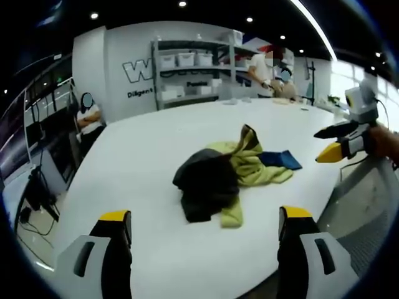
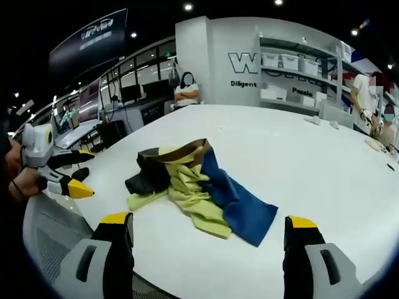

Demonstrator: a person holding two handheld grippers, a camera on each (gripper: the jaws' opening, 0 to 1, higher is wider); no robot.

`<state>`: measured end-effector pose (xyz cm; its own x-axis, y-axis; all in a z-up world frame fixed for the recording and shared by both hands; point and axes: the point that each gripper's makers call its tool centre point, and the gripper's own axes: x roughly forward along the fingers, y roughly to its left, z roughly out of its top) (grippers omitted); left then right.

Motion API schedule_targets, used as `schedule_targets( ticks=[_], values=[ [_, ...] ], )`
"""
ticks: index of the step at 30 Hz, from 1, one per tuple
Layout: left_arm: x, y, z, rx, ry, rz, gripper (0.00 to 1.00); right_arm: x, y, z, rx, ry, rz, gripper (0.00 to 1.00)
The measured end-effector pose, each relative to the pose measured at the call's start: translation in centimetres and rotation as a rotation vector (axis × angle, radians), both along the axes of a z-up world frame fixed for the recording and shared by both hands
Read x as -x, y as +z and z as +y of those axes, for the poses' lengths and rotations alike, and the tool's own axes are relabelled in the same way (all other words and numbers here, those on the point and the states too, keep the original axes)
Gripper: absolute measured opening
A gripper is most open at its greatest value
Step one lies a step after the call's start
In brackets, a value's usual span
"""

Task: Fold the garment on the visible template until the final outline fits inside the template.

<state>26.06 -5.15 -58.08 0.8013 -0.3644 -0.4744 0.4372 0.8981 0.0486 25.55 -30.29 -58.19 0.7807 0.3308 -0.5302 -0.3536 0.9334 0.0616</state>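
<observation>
— What does each view catch?
— Right gripper view: the crumpled garment (image 2: 196,187) mid-table (image 2: 324,156), its blue panel spread near. Left gripper view: a black fold hides most of the blue.
— The jaws?
— Left gripper (image 1: 206,225) and right gripper (image 2: 209,230) both gape wide, empty, short of the cloth.
— The template?
— Cannot be made out.

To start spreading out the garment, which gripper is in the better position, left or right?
Probably the right gripper. In its view the crumpled garment lies close ahead, between its open jaws, blue edge nearest. The left gripper, also open, appears farther from the heap on the table. The difference is small.
</observation>
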Motion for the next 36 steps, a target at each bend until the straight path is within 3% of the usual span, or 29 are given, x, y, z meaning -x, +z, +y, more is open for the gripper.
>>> schedule_targets(
  ticks=[36],
  values=[
    [0.17,-0.36,-0.14,0.002,-0.009,0.023,0.91,0.08,-0.09,0.35,0.0,0.024,0.001,1.0]
  ],
)
